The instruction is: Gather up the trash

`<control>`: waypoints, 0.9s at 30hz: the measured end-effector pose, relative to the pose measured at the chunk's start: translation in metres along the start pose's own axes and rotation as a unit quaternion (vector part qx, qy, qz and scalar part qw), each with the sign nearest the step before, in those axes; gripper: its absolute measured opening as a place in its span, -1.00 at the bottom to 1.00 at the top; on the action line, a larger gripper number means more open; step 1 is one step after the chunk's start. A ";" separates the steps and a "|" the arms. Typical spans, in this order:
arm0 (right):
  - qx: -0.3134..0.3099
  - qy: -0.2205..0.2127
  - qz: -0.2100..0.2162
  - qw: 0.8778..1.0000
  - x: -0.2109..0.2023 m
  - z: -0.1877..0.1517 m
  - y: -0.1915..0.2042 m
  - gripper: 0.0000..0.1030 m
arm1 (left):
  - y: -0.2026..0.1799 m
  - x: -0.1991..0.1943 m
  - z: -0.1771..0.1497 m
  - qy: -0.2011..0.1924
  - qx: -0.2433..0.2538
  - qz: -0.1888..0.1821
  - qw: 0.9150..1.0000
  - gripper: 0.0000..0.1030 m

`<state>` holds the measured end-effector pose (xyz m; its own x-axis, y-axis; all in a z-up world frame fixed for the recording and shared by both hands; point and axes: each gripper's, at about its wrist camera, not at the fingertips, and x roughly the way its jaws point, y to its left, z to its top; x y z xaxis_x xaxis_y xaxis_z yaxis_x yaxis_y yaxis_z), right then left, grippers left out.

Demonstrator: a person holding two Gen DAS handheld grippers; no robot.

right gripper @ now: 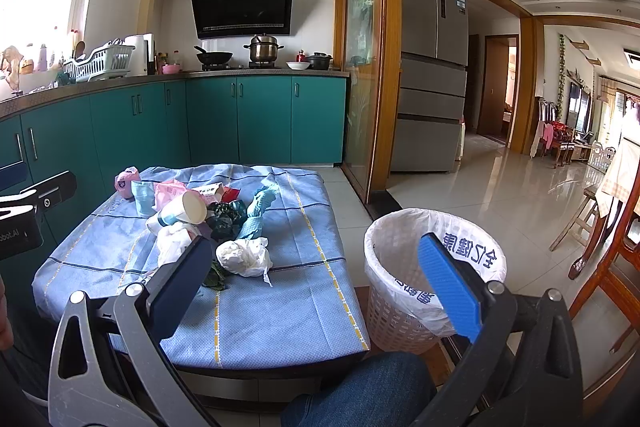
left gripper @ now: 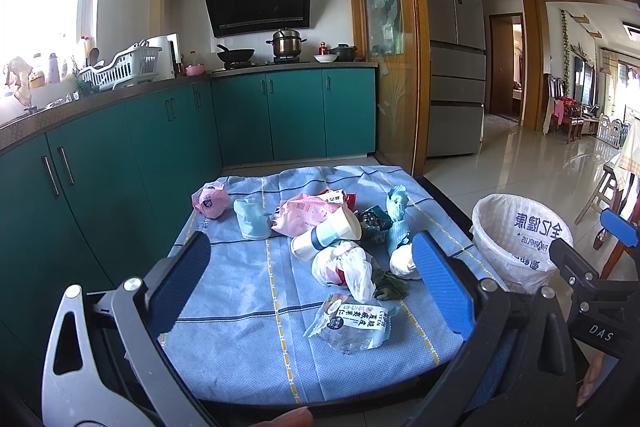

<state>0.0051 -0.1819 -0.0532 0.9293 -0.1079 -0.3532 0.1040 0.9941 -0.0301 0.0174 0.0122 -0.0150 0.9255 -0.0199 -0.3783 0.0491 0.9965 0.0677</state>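
A pile of trash lies on a low table with a blue checked cloth (left gripper: 240, 291). It holds a snack wrapper (left gripper: 352, 321) nearest me, a knotted white bag (left gripper: 344, 267), a white paper cup (left gripper: 328, 235) on its side, a pink bag (left gripper: 308, 213), a teal cloth (left gripper: 398, 223) and a white wad (right gripper: 244, 257). A white bin with a liner (left gripper: 520, 243) stands on the floor right of the table; it also shows in the right wrist view (right gripper: 404, 267). My left gripper (left gripper: 312, 287) is open and empty above the table's front. My right gripper (right gripper: 316, 275) is open and empty between table and bin.
Green kitchen cabinets (left gripper: 120, 163) run along the left and back, close to the table's left side. A glass sliding door (right gripper: 368, 67) and a fridge (right gripper: 432, 67) stand behind. A wooden chair (right gripper: 612, 267) is at the right. The person's knee (right gripper: 360, 391) is below.
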 end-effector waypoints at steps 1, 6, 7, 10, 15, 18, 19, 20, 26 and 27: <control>0.000 0.000 0.000 1.000 0.000 0.000 0.000 0.95 | 0.000 0.000 0.000 0.000 0.000 0.000 1.000 0.95; 0.000 0.000 0.000 1.000 0.000 0.000 0.000 0.95 | 0.000 0.000 0.000 0.001 0.000 0.000 1.000 0.95; 0.001 0.000 0.000 1.000 0.000 0.000 0.000 0.95 | 0.000 0.001 0.000 0.001 0.000 -0.001 1.000 0.95; 0.000 0.001 0.000 1.000 0.000 0.000 0.000 0.95 | 0.000 0.002 -0.001 0.003 0.000 -0.001 1.000 0.95; 0.001 0.002 0.001 1.000 0.001 0.002 0.002 0.95 | 0.001 0.005 -0.002 0.006 0.000 0.000 1.000 0.95; 0.000 0.003 0.001 1.000 0.001 0.002 0.002 0.95 | 0.000 0.005 -0.003 0.008 -0.001 0.000 1.000 0.95; 0.000 0.003 0.001 1.000 0.002 0.001 0.003 0.95 | 0.001 0.006 -0.002 0.008 -0.001 0.001 1.000 0.95; 0.000 0.003 0.001 1.000 0.002 0.001 0.003 0.95 | 0.001 0.006 -0.002 0.010 -0.001 0.001 1.000 0.95; 0.000 0.004 0.001 1.000 0.004 -0.001 0.003 0.95 | 0.002 0.010 -0.002 0.015 -0.002 0.000 1.000 0.95; 0.000 0.005 0.000 1.000 0.005 -0.001 0.004 0.95 | 0.002 0.010 -0.002 0.016 -0.002 -0.001 1.000 0.95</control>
<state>0.0097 -0.1788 -0.0556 0.9261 -0.1074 -0.3618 0.1039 0.9942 -0.0292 0.0261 0.0144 -0.0208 0.9131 -0.0186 -0.4074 0.0487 0.9968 0.0638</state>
